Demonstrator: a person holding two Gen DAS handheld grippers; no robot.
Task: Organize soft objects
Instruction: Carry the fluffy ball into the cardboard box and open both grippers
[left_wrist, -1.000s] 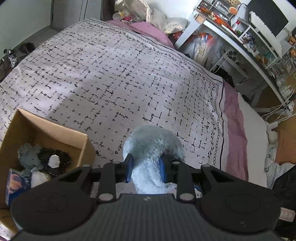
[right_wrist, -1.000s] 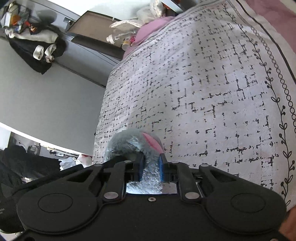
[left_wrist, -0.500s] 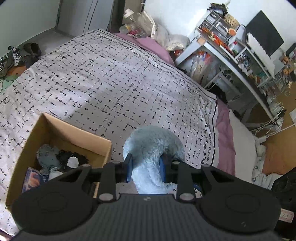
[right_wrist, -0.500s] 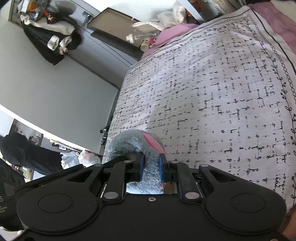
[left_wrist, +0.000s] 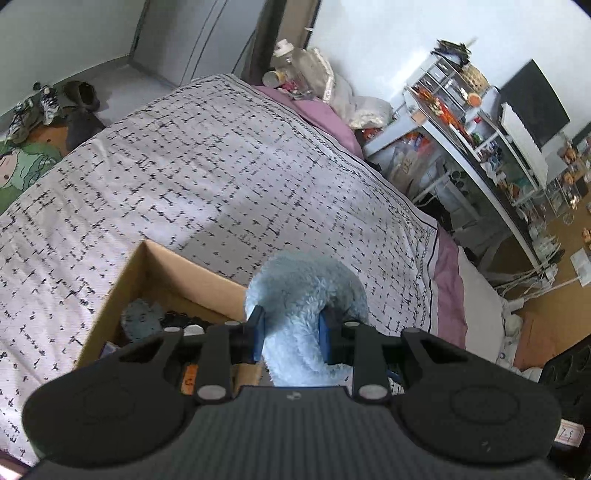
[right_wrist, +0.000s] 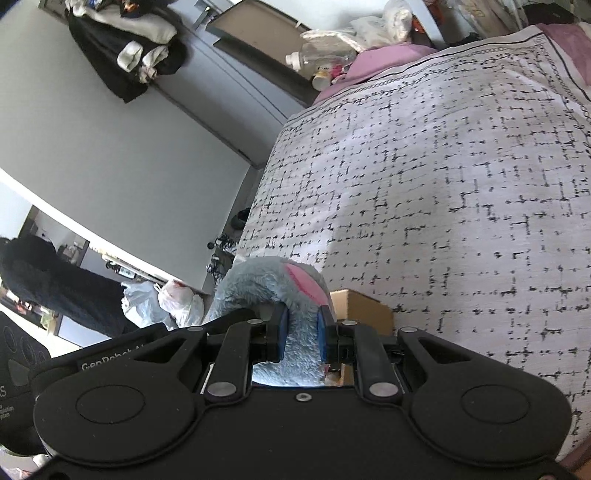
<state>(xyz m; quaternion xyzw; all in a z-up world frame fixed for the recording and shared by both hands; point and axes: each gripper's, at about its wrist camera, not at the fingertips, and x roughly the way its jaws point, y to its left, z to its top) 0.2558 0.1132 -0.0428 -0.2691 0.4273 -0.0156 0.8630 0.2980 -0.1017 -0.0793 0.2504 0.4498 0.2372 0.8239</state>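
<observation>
My left gripper (left_wrist: 291, 332) is shut on a fluffy light-blue plush part (left_wrist: 306, 284), held above the bed beside an open cardboard box (left_wrist: 184, 273). The box holds a grey-blue plush piece (left_wrist: 142, 319) and other small items, partly hidden by the gripper. My right gripper (right_wrist: 301, 330) is shut on a grey-blue plush part with a pink patch (right_wrist: 273, 280), probably the same toy. A corner of the cardboard box (right_wrist: 364, 308) shows just beyond its fingers.
The bed has a white cover with black dashes (left_wrist: 221, 177) and a pink sheet edge (left_wrist: 448, 291). A cluttered desk and shelves (left_wrist: 480, 122) stand to the right. Shoes (left_wrist: 48, 103) lie on the floor at left. Dark clothes (right_wrist: 125, 48) hang on the wall.
Both grippers have risen and moved left with the plush still held. The box has shifted from the left edge toward the middle under the left gripper, and entered the right wrist view.
</observation>
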